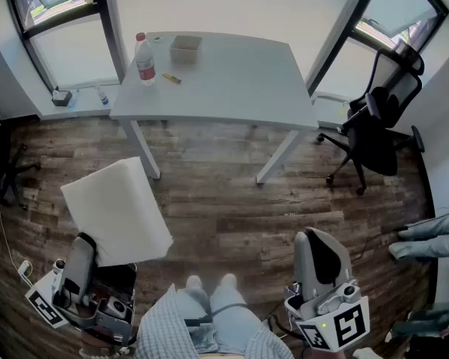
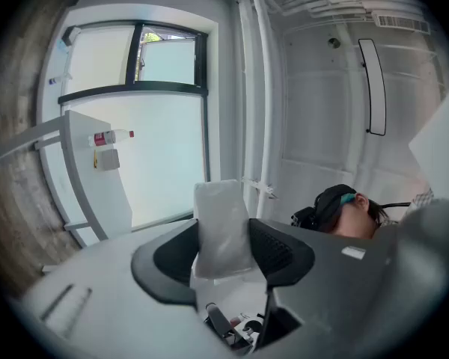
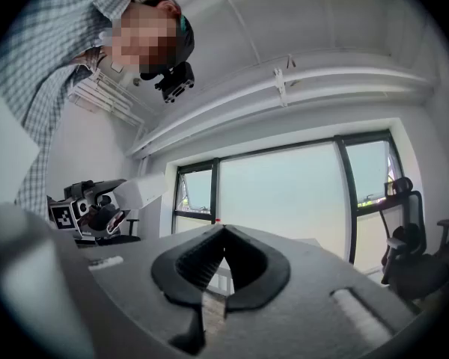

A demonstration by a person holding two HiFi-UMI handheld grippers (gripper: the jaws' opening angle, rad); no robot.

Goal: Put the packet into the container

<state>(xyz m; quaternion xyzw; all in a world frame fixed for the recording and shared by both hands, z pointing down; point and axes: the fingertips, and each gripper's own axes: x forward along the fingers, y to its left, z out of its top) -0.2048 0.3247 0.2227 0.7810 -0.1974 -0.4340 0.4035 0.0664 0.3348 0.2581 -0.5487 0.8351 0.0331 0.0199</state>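
In the head view the left gripper (image 1: pixel 90 251) sits low at the person's left side and angles upward. It holds a plump white packet (image 1: pixel 118 209) by its lower edge. The right gripper (image 1: pixel 319 241) hangs at the other side with nothing in it. Across the wooden floor (image 1: pixel 232 200) and well apart from both stands a white table (image 1: pixel 232 88). On it are a small box-shaped container (image 1: pixel 185 48), a water bottle (image 1: pixel 145 60) beside that, and a small yellow item too small to identify. An office chair (image 1: pixel 376 126) stands to the right of the table. The left gripper view shows its jaws spread wide, with both pads pressed on the sides of the packet (image 2: pixel 221 209). The table (image 2: pixel 97 193) and the container (image 2: pixel 108 159) show far off at the left. The right gripper view shows its jaws brought together tip to tip and empty, with the left gripper (image 3: pixel 117 208) and its packet (image 3: pixel 141 192) off to the side. I judge this to be the carrying step: the packet is gripped but not yet near the container. The next move calls for closing the gap to the table. The packet then has to come over the container's open top before the jaws let go.
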